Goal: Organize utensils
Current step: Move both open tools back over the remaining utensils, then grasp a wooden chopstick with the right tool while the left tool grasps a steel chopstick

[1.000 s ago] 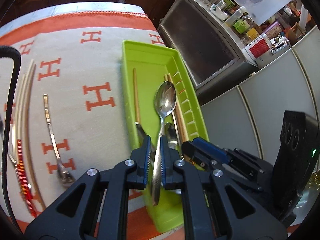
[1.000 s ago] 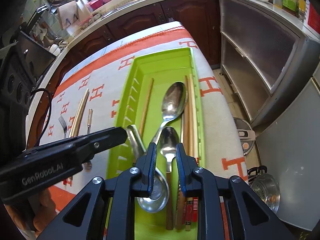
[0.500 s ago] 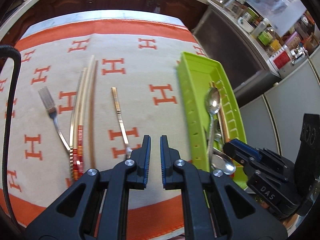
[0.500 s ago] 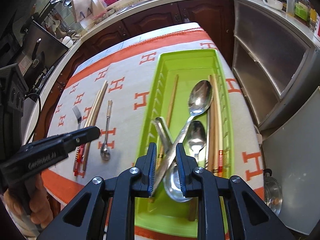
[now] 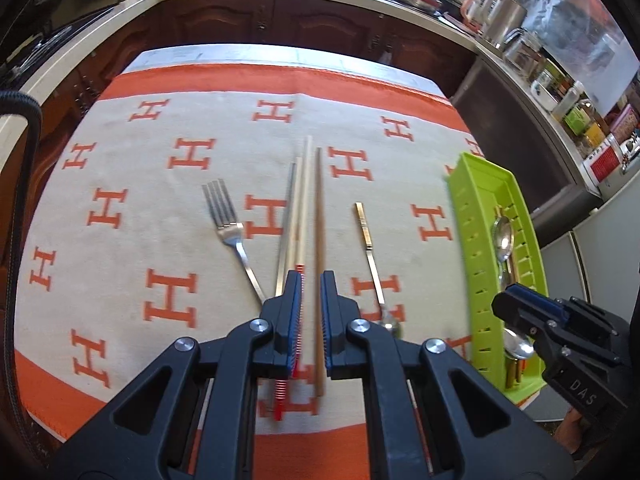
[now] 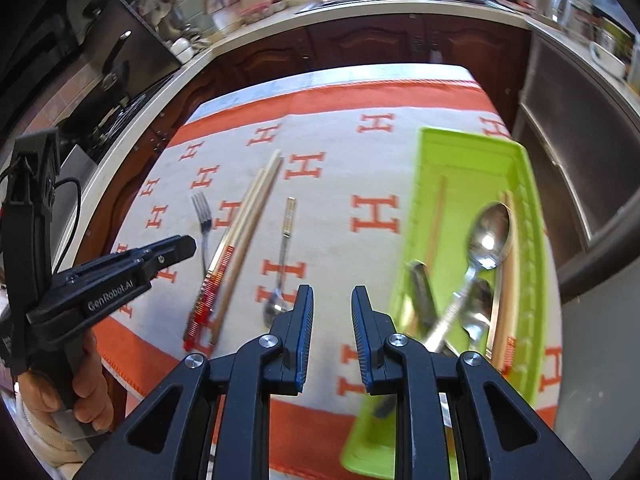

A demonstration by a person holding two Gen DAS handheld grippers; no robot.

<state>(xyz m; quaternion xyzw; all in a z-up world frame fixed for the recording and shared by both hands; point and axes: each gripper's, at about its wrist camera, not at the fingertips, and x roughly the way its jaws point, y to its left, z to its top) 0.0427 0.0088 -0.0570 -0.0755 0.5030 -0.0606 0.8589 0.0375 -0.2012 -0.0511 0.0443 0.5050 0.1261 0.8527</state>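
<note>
On the beige cloth with orange H marks lie a fork (image 5: pixel 224 216), several chopsticks (image 5: pixel 304 200) with red-striped ends and a small gold-handled spoon (image 5: pixel 370 256). My left gripper (image 5: pixel 311 280) hovers over the chopsticks' near ends, shut and empty. The green tray (image 5: pixel 460 216) stands to the right, holding a large spoon (image 6: pixel 488 232), more spoons and chopsticks. My right gripper (image 6: pixel 332 296) hangs above the cloth just left of the tray (image 6: pixel 440 148), slightly open with nothing between its fingers. The small spoon (image 6: pixel 285 248) lies ahead of it to the left.
Dark wooden cabinets and a cluttered counter run behind the table. A steel cabinet (image 6: pixel 580 160) stands close on the right. A black cable (image 5: pixel 16 200) hangs at the left edge. A hand (image 6: pixel 80 392) holds the left gripper's handle near the table's front corner.
Both grippers have swung left, away from over the tray. The left one now sits over the chopsticks on the cloth; the right one is over the cloth beside the tray.
</note>
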